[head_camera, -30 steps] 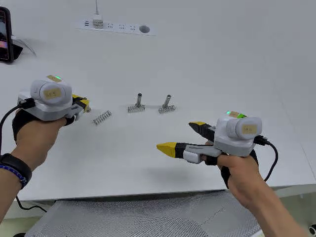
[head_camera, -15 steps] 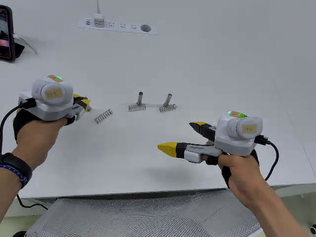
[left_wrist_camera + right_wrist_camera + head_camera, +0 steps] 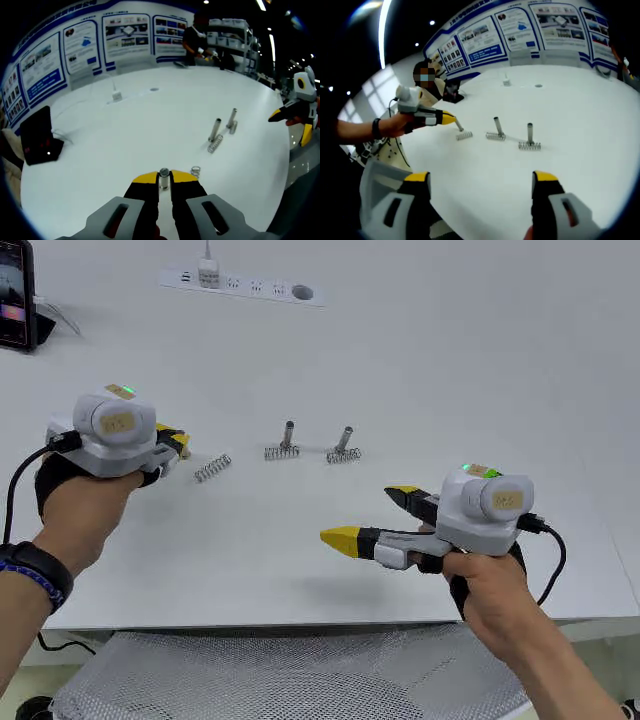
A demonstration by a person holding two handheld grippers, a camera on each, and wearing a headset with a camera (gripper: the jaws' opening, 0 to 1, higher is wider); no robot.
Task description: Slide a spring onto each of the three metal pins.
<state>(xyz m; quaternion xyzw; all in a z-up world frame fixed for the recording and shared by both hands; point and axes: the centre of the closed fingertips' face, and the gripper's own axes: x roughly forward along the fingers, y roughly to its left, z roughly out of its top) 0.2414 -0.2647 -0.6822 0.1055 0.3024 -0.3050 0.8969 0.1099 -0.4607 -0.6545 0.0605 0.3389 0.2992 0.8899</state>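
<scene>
We had a pin (image 3: 163, 176) pinched in the left gripper's (image 3: 178, 444) fingers, with the loose spring (image 3: 212, 467) on the tabletop (image 3: 450, 360) just at their 4 o'clock, axis 2-to-8, and the spread, empty right gripper (image 3: 358, 514) well apart.

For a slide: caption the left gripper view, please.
Left gripper, jaws shut on a metal pin, faces two upright pins with springs lying at their bases on the white bench.
</scene>
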